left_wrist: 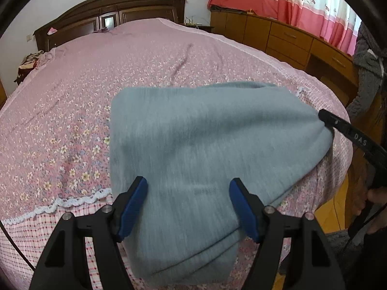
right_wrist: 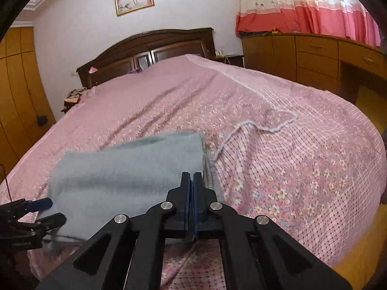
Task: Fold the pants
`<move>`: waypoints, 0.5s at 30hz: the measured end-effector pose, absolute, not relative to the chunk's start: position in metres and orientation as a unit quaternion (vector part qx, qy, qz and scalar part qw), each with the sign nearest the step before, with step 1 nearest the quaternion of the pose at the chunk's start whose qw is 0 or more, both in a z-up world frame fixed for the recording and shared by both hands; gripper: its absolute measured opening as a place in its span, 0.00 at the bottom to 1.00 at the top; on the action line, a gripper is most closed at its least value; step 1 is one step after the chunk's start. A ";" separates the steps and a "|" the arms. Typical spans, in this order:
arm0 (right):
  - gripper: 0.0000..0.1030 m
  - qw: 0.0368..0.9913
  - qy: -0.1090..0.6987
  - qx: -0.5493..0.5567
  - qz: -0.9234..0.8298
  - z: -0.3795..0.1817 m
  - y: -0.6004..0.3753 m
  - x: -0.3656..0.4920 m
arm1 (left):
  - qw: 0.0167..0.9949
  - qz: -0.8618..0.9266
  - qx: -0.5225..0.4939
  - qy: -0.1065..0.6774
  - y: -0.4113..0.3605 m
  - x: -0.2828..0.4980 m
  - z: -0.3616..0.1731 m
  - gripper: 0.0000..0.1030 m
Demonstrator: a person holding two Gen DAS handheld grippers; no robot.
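The grey-blue pants (left_wrist: 205, 145) lie folded into a thick bundle near the foot corner of the pink floral bed (left_wrist: 96, 84). My left gripper (left_wrist: 188, 205) is open, its blue pads (left_wrist: 134, 207) wide apart on either side of the bundle's near end. My right gripper (right_wrist: 192, 193) is shut on the right edge of the pants (right_wrist: 125, 176), pulling the cloth taut to a point. It shows in the left wrist view (left_wrist: 325, 118) at the pants' right corner. The left gripper shows at the lower left of the right wrist view (right_wrist: 48, 211).
A dark wooden headboard (left_wrist: 108, 12) stands at the far end. Orange wooden drawers (left_wrist: 290, 41) and a pink curtain (left_wrist: 302, 7) line the right side. The bed's foot edge drops to an orange floor (right_wrist: 358, 261). A white lace trim (right_wrist: 266, 125) crosses the cover.
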State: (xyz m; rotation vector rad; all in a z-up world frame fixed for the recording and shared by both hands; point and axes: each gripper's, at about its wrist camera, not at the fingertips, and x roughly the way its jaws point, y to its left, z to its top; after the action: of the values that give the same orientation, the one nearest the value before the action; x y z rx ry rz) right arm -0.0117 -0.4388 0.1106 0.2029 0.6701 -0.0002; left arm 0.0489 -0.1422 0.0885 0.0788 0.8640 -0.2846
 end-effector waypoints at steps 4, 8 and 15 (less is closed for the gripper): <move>0.41 0.934 0.348 0.065 -0.056 0.104 -0.431 -0.004 | 0.897 -0.137 0.041 0.419 -0.144 0.049 0.087 0.73; 0.45 0.944 0.322 0.008 -0.069 0.125 -0.412 -0.016 | 0.895 -0.137 0.036 0.422 -0.142 0.051 0.087 0.73; 0.16 0.925 0.374 0.056 -0.038 0.105 -0.418 -0.006 | 0.894 -0.137 0.033 0.426 -0.140 0.053 0.085 0.73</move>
State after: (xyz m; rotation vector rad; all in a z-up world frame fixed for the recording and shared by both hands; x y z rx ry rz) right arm -0.0062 -0.4180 0.1045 0.1155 0.7668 -0.0772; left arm 0.0530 -0.1400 0.0846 0.0676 0.8836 -0.2838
